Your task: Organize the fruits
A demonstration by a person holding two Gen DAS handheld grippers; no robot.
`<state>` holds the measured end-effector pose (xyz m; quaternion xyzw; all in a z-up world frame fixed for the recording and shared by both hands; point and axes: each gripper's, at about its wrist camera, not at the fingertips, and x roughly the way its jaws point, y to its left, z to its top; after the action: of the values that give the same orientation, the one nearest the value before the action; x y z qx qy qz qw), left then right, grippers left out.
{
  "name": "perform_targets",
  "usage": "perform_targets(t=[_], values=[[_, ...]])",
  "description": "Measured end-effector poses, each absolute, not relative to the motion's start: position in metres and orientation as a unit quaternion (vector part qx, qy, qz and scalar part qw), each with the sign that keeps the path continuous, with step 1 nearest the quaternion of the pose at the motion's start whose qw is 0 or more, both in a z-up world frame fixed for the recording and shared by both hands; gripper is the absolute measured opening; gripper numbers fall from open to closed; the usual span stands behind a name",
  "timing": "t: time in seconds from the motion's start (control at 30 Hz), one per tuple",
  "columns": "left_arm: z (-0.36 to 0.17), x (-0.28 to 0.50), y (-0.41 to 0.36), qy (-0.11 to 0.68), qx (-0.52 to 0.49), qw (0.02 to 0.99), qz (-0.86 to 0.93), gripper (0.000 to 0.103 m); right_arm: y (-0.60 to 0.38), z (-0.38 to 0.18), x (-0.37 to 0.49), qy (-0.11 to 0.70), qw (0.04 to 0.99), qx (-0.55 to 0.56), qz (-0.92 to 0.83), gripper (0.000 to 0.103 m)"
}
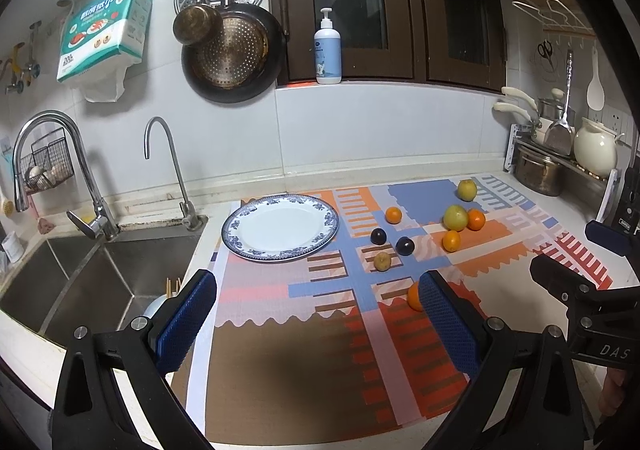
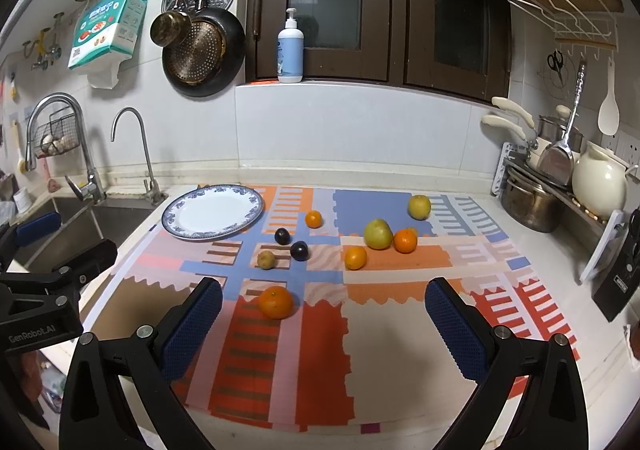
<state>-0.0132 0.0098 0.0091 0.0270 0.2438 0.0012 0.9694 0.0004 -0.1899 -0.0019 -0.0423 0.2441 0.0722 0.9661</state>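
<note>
An empty blue-rimmed white plate (image 1: 248, 250) (image 2: 176, 226) lies on the patterned mat near the sink. Fruits lie loose on the mat to its right: several oranges, one nearest (image 2: 275, 302) (image 1: 414, 296), two dark plums (image 2: 282, 236) (image 1: 378, 236), a small brownish fruit (image 2: 265, 259) (image 1: 382, 261), two yellow-green apples (image 2: 377, 234) (image 1: 455, 217). My left gripper (image 1: 316, 314) is open and empty above the mat's near left. My right gripper (image 2: 324, 322) is open and empty, just behind the nearest orange.
A steel sink (image 1: 80, 282) with two taps lies left of the mat. A dish rack with pots and a cream kettle (image 2: 598, 186) stands at the right. A soap bottle (image 2: 290, 50) stands on the window sill. Pans hang on the wall.
</note>
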Motion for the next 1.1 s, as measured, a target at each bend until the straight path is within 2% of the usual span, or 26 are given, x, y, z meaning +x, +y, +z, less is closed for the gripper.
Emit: perform_targets(t=[1.1], values=[[0.0111, -0.0125, 0.0096, 0.242, 0.029, 0.97, 0.002, 0.103, -0.1886, -0.001, 0.0015, 0.244, 0.966, -0.044, 0.073, 0.102]])
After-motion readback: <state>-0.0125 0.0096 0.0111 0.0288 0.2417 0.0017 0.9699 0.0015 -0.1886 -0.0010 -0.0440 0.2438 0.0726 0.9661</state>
